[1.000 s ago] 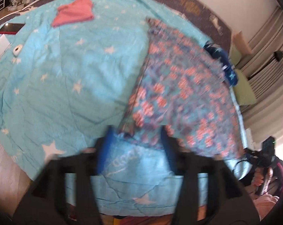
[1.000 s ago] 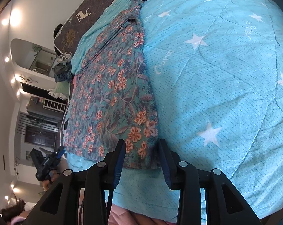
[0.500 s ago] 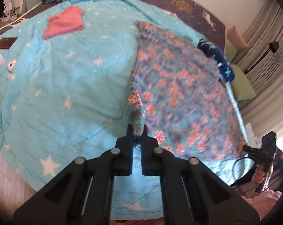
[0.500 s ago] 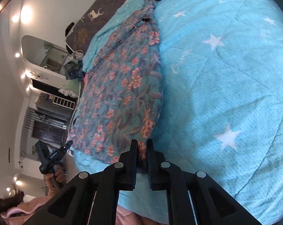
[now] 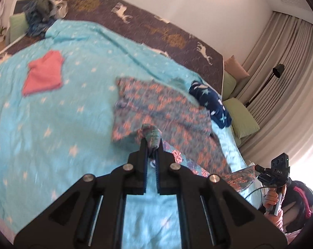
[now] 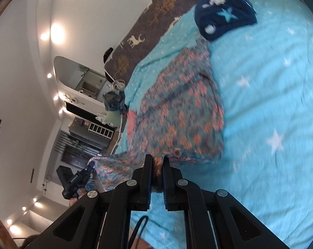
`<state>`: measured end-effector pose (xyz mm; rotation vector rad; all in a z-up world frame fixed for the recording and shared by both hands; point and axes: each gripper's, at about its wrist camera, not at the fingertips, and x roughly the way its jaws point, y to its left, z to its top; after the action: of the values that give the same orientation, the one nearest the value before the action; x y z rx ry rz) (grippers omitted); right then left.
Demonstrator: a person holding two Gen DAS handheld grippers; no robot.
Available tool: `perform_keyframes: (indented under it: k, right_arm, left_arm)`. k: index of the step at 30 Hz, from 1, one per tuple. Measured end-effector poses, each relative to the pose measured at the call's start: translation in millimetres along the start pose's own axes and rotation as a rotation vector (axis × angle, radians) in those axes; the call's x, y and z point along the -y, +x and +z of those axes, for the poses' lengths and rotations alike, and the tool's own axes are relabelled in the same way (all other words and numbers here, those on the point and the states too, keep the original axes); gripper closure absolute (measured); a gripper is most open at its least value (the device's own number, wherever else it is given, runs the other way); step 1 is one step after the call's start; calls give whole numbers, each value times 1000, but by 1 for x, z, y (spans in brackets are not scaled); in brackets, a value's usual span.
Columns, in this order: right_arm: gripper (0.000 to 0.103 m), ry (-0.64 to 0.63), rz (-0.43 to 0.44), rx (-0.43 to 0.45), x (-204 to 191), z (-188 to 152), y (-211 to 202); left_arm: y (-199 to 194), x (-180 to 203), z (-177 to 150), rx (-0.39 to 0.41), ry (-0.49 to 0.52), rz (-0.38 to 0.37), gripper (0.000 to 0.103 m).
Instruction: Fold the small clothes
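Observation:
A floral garment, teal and purple with orange flowers, lies on the light blue star-print quilt. My left gripper is shut on its near left corner and holds it lifted, bunched between the jaws. My right gripper is shut on the near right corner of the floral garment, also raised. The near hem hangs stretched between both grippers, lifted off the quilt. The far part still rests on the bed.
A folded pink garment lies at the far left of the quilt. A dark blue star-print garment lies beyond the floral one. Green cushions and curtains stand at the right. A dark deer-print bedsheet covers the far side.
Both grippers went from open to shut on the garment's near corners, then lifted the near hem off the quilt and carried it toward the far end.

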<state>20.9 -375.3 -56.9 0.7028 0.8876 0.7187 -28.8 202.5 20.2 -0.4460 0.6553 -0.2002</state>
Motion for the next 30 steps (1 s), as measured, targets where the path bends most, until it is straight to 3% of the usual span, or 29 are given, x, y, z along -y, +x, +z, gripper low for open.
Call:
perform_keyframes:
  k: [6,12,17,20,24,30]
  right_arm:
    - [95,-48,-13,46,-21,47,7]
    - [95,-96,-82,101,-29,97,20]
    - [95,-121,-100,145,-38,160,43]
    - [95,-137,-118,159,-43,195,63]
    - [95,-146,-174,182,-42,241,97]
    - [93,-72,-300,165,7,304,171]
  left_arm:
    - [23,16,44,34,39,-8,96]
    - [52,26,92,77,51,-2,96]
    - [93,33,135,73,68,32,96]
    - [124,34,165,81,85,70,96]
    - [175,23,205,77,28,77,96]
    - [277,-11,236,-7,-54,144,93]
